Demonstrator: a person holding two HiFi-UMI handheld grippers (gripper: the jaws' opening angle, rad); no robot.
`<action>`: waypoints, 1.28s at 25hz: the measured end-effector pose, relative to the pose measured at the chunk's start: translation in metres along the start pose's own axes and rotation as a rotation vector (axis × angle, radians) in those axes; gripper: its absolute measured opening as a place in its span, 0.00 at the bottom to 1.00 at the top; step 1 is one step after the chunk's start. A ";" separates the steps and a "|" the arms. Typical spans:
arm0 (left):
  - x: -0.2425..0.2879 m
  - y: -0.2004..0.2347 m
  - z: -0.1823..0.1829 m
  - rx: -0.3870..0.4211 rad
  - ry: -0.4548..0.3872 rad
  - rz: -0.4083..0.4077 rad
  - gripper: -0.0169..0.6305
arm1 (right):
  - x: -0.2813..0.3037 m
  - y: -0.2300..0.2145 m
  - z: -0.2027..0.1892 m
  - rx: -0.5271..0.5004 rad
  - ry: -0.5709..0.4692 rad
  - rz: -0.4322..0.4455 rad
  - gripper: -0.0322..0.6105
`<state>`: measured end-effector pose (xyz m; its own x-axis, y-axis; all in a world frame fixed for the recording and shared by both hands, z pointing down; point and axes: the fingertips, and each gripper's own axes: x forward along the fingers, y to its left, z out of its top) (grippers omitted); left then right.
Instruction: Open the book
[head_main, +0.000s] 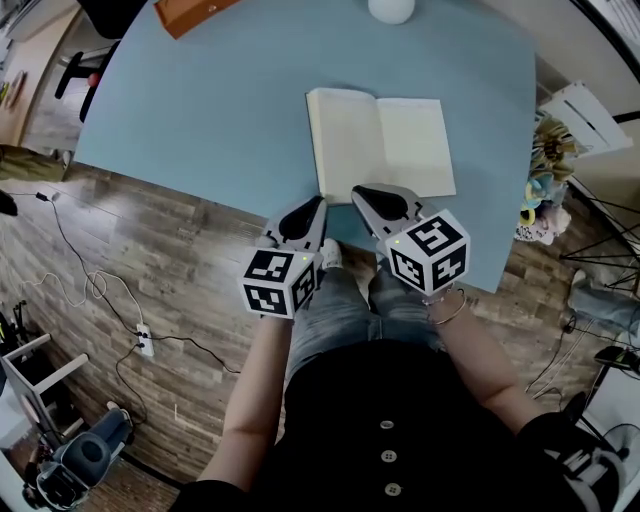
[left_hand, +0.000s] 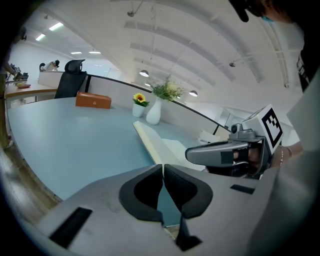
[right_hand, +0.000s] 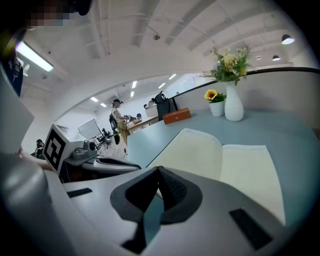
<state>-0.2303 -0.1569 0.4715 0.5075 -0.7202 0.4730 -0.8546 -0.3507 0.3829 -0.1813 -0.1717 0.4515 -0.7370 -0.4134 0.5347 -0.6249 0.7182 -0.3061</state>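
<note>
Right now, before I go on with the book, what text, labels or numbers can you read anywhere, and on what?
No readable text anywhere.
Book: open pages look blank.
Cubes on left gripper and right gripper: square marker patterns, no letters.
Orange box: no label visible.
Sleeve: white print, too blurred to read.

Just ahead of the right gripper (head_main: 360, 192), the book (head_main: 380, 145) shows matt cream paper on a smooth, matt blue surface (head_main: 200, 110) (gripper shell: matt grey plastic).
</note>
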 end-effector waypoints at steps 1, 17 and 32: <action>0.001 0.003 -0.003 -0.010 0.004 0.008 0.05 | 0.003 0.000 -0.003 0.003 0.008 -0.001 0.05; 0.015 0.034 -0.038 -0.146 0.095 0.024 0.05 | 0.039 -0.001 -0.037 0.059 0.104 -0.012 0.05; 0.023 0.040 -0.049 -0.158 0.147 0.041 0.05 | 0.044 0.001 -0.042 0.063 0.126 -0.015 0.05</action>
<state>-0.2474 -0.1580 0.5370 0.4933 -0.6327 0.5970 -0.8528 -0.2163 0.4754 -0.2037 -0.1659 0.5082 -0.6918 -0.3473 0.6330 -0.6533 0.6744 -0.3440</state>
